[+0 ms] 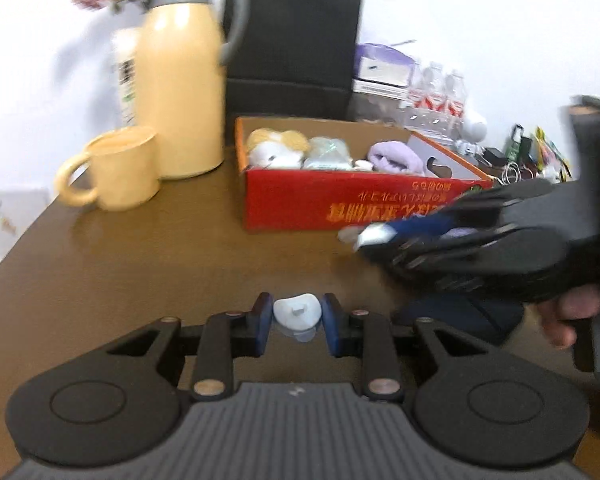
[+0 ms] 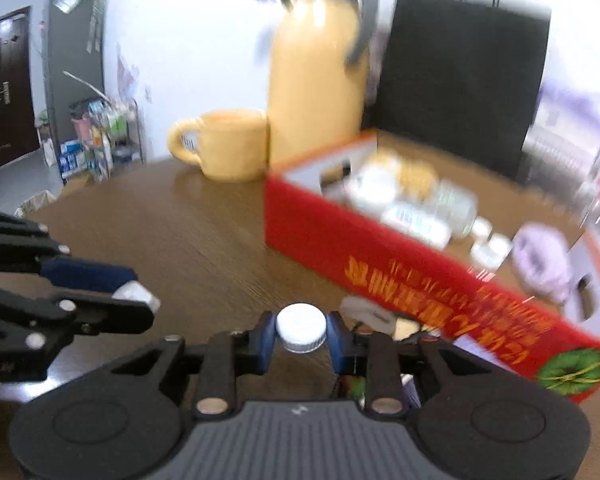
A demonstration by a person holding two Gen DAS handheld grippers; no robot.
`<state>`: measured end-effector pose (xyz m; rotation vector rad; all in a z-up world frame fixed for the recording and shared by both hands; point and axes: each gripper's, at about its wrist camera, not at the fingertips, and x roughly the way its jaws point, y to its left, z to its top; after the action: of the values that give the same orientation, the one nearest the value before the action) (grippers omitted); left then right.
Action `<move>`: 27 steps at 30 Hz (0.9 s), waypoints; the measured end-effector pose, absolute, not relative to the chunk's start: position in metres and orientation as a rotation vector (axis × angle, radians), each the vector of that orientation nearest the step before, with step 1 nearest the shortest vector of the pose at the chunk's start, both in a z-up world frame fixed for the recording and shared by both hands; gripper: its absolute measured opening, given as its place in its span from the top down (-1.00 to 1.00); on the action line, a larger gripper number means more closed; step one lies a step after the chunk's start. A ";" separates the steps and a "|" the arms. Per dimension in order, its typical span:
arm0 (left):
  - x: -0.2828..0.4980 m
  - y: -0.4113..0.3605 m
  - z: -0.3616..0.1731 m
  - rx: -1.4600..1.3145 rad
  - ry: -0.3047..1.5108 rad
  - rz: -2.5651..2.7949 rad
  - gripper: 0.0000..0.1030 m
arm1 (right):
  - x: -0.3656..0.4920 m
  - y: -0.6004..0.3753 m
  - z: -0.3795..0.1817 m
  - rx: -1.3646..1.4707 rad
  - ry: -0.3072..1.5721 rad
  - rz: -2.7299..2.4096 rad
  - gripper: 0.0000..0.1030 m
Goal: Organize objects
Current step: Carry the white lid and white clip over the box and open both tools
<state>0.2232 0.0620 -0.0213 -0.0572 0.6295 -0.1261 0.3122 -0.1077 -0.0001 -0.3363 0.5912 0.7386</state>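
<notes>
My left gripper is shut on a small pale blue rounded object, held just above the brown table. In the right wrist view the left gripper comes in from the left, with the pale piece at its tip. My right gripper is shut on a white-capped bottle, of which only the ribbed cap shows. It is also in the left wrist view, where the right gripper reaches in from the right, near the front wall of the open red cardboard box.
The red box holds a plush toy, a clear bottle and a purple cloth. A yellow jug and yellow mug stand left of it, a black bag behind. A small white item lies at the box's foot.
</notes>
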 end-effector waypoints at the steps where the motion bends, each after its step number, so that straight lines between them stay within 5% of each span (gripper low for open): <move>1: 0.211 0.062 -0.020 -0.069 0.636 -0.109 0.47 | 0.296 -0.117 0.010 -0.325 0.555 0.735 0.49; 8: 0.124 0.041 -0.004 -0.058 0.628 -0.101 0.46 | 0.179 -0.179 0.031 -0.214 0.464 0.635 0.49; 17: 0.054 -0.010 0.012 0.004 0.563 -0.244 0.46 | 0.064 -0.233 -0.003 -0.033 0.567 0.467 0.49; 27: 0.054 -0.031 0.008 0.023 0.570 -0.306 0.46 | 0.022 -0.281 0.005 0.029 0.514 0.314 0.49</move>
<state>0.0536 -0.0306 0.0076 0.0226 0.5695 -0.3058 0.0223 -0.2810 0.0047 0.0293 0.5139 0.3142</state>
